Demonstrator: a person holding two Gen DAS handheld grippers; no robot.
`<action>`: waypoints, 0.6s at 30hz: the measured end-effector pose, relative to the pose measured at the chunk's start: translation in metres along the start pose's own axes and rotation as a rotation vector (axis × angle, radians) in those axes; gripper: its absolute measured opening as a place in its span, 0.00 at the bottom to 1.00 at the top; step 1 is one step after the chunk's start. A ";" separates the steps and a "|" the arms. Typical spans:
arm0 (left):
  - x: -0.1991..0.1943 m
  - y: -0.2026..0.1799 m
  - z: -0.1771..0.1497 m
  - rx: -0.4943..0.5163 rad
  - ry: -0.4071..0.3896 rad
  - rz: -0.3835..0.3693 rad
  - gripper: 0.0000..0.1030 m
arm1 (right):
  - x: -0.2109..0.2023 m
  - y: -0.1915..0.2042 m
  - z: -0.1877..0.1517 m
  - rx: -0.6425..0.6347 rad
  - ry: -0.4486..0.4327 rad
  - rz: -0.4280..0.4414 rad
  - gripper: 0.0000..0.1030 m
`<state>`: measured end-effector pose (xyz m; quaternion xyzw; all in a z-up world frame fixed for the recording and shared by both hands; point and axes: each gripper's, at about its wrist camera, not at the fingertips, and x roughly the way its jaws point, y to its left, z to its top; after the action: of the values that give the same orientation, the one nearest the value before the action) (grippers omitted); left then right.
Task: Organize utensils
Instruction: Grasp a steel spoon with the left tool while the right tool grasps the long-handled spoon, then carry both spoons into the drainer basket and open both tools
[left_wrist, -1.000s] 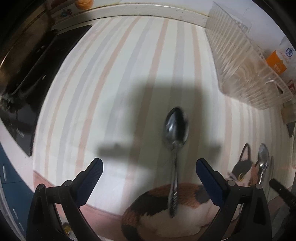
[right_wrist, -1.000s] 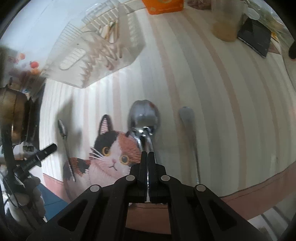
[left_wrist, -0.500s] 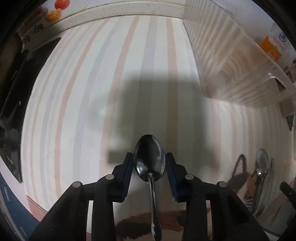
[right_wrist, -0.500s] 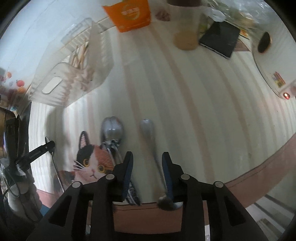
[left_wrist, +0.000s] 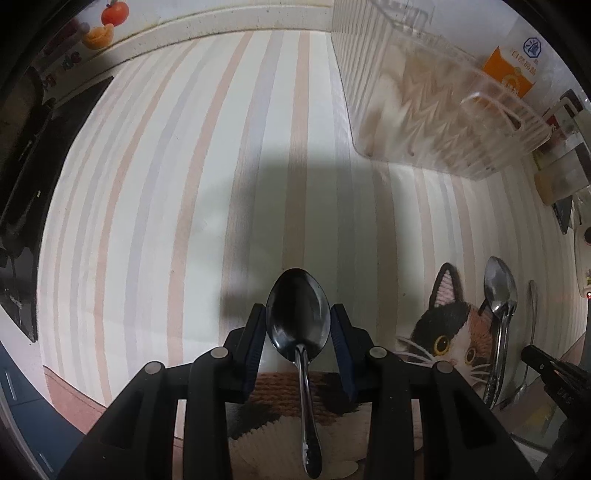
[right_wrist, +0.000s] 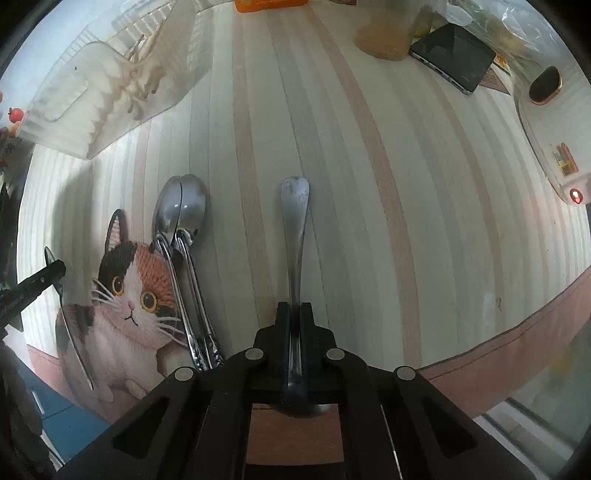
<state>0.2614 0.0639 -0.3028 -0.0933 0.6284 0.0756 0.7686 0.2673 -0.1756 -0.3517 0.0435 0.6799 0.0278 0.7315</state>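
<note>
Left gripper (left_wrist: 298, 332) clamps a dark spoon (left_wrist: 298, 320) by its bowl, above the cat mat (left_wrist: 448, 332) | right gripper (right_wrist: 294, 314) pinches a steel handle (right_wrist: 294, 229), just right of the cat | two spoons (right_wrist: 181, 218) lie together on the mat's right edge

Glossy metal spoon (left_wrist: 297, 321), clear plastic rack (left_wrist: 424, 107) — matt striped cloth (left_wrist: 166, 221)

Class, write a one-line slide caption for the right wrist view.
Right gripper shut on a utensil handle, beside two nested spoons lying at the cat picture on the striped mat.
</note>
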 end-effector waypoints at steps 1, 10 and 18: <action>-0.004 -0.001 0.002 -0.002 -0.007 0.000 0.31 | -0.003 -0.001 0.000 0.003 -0.006 0.008 0.05; -0.056 -0.002 0.013 0.001 -0.075 0.001 0.31 | -0.042 -0.007 0.005 0.003 -0.086 0.063 0.04; -0.124 0.004 0.031 -0.016 -0.189 -0.060 0.31 | -0.100 0.011 0.042 -0.021 -0.183 0.189 0.04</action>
<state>0.2655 0.0756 -0.1756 -0.1105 0.5494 0.0660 0.8256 0.3022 -0.1762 -0.2485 0.1022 0.6030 0.0998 0.7849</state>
